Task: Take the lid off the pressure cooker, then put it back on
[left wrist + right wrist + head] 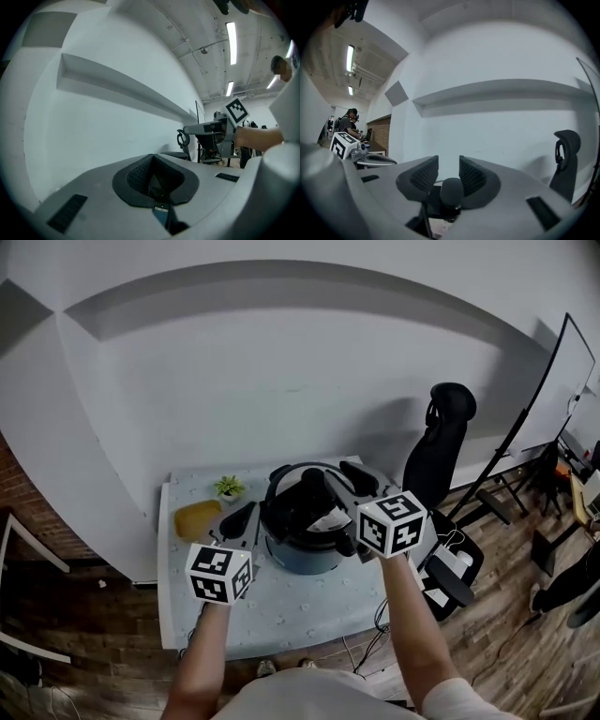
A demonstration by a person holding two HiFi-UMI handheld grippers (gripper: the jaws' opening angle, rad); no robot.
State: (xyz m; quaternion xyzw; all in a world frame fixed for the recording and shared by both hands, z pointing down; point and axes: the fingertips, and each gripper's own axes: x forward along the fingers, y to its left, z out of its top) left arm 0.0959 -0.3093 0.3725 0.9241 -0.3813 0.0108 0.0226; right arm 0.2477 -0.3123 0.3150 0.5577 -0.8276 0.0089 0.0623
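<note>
The pressure cooker (302, 557), blue-grey, stands mid-table with its black lid (298, 507) on top. I cannot tell whether the lid is lifted. My right gripper (349, 486) reaches over the lid from the right. In the right gripper view its jaws (449, 164) stand a knob's width apart, and the black lid knob (451, 190) fills the gap. My left gripper (246, 515) is against the cooker's left side. In the left gripper view its jaws (152, 158) meet at the tips, and a blue-grey bit of the cooker (161, 212) shows just beneath.
The pale table (281, 615) also holds a small potted plant (228, 487) and a yellow object (197, 518) at its back left. A black office chair (439, 442) stands right of the table, and a whiteboard (553, 381) stands beyond it. A white wall is close behind.
</note>
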